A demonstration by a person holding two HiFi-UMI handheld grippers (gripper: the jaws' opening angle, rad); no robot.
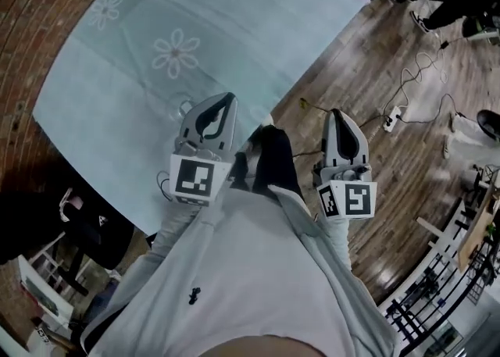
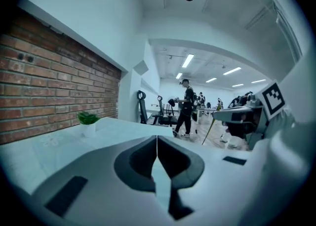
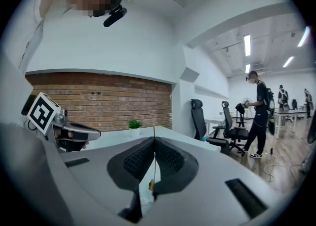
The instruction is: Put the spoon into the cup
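My right gripper (image 1: 337, 113) hangs over the wooden floor just off the table's edge. It is shut on a thin golden spoon (image 3: 153, 131), whose handle runs along the seam of the jaws; a short golden length (image 1: 312, 105) sticks out from the tips. Over the table's near edge, my left gripper (image 1: 226, 98) is shut with nothing between its jaws. A faint clear round rim (image 1: 181, 105), perhaps a glass cup, shows on the pale cloth just left of that gripper. The left gripper (image 3: 74, 133) is also in the right gripper view, and the right gripper (image 2: 237, 116) is in the left gripper view.
The table (image 1: 234, 19) has a pale flower-printed cloth, and a small potted plant (image 2: 88, 119) stands at its far end by the brick wall (image 3: 98, 101). Cables (image 1: 414, 90) lie on the wooden floor. Office chairs (image 3: 229, 123) and people (image 2: 186, 106) are further off.
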